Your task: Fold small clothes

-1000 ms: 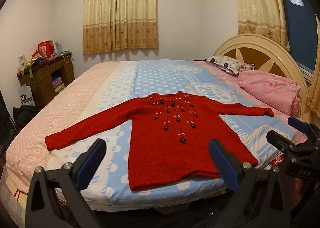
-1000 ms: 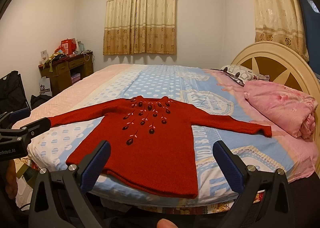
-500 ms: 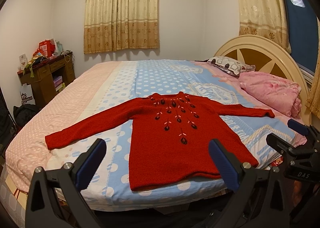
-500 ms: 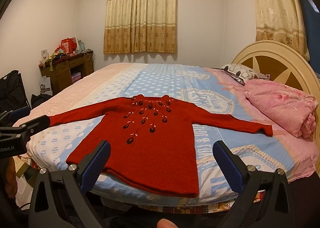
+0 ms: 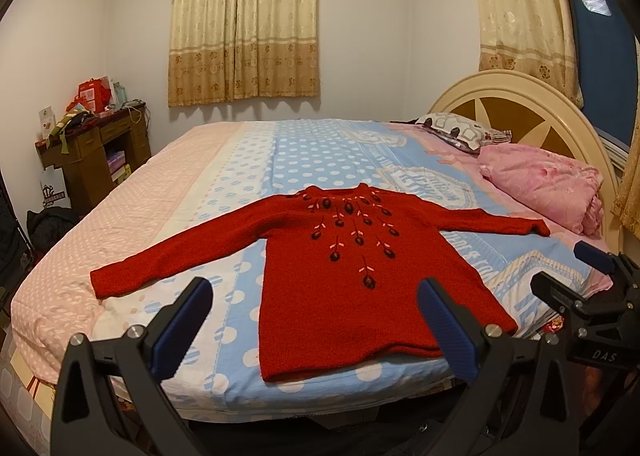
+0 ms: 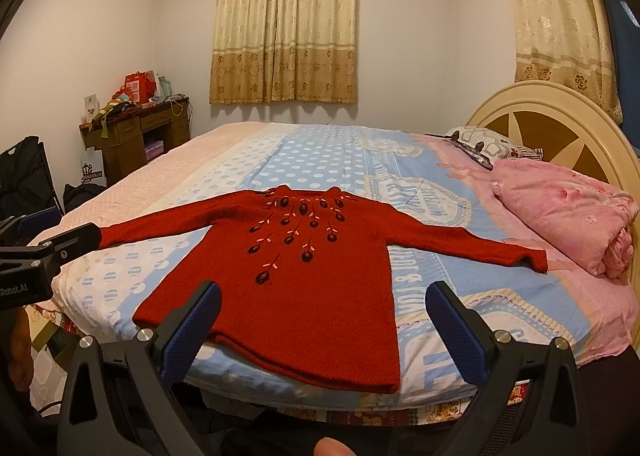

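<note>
Left tool (image 5: 316, 320), right tool (image 6: 323, 322): both spread wide, empty.
Red sweater (image 5: 352, 276) flat on bed (image 5: 312, 152), sleeves out.

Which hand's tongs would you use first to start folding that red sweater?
Probably the left tongs: they are open and face the red sweater's hem, with its left sleeve stretched out on their side. The right tongs are equally open, near the right sleeve, so either could begin.
</note>
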The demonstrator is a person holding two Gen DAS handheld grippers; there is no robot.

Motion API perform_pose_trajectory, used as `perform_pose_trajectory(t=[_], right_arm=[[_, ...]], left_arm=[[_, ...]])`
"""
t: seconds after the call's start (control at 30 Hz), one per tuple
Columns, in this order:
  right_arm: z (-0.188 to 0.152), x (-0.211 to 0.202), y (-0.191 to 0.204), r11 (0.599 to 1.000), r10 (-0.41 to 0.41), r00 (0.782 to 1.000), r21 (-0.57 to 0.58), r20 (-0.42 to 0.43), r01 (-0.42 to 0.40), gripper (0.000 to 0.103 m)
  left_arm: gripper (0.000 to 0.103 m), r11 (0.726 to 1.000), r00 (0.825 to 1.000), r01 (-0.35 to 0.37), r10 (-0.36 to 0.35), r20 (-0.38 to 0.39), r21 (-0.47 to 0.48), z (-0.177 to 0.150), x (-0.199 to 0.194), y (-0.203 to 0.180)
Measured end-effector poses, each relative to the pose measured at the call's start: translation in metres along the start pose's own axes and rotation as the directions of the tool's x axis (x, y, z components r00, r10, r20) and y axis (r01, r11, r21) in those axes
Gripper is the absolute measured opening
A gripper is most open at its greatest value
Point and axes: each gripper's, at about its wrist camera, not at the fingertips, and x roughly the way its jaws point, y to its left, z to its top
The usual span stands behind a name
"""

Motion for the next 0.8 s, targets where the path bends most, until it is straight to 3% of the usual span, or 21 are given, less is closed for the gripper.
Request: perform_pose_trajectory(t=[0.8], right_arm=[[-0.003, 0.01, 0.002, 1.0, 0.022, 0.999, -0.017, -0.026, -0.023, 0.102]], left_arm=[[0.103, 1.0, 1.0, 0.009, -0.009, -0.023, -0.012, -0.004, 0.01, 0.005]])
